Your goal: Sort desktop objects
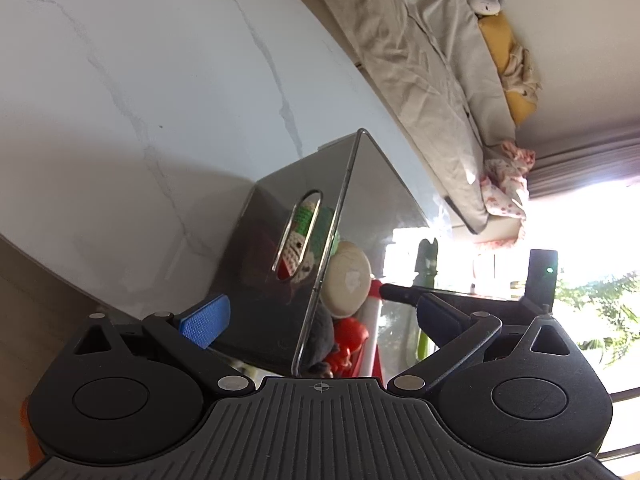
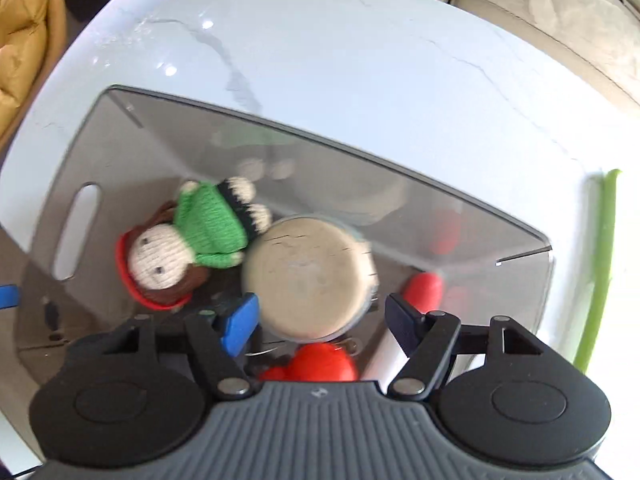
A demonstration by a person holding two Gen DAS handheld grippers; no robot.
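Note:
A smoky clear plastic bin [image 2: 120, 120] stands on the white marble table [image 2: 320, 40]. Inside lie a knitted doll in a green sweater [image 2: 204, 224], a round beige tin [image 2: 308, 276], and red toys [image 2: 424, 288]. My right gripper [image 2: 320, 316] hovers open over the bin, jaws either side of the tin, apart from it. In the left wrist view the bin [image 1: 280, 280] is close up, its corner edge between my open left gripper's [image 1: 320, 312] fingers. The doll [image 1: 300, 240] shows through the handle slot, and the tin [image 1: 346, 284] beside it.
A sofa with a beige cover [image 1: 420, 60] and soft toys [image 1: 488, 4] runs along the table's far side. A green stick [image 2: 600, 264] lies past the bin's right end. A yellow cushion [image 2: 24, 40] is at the far left.

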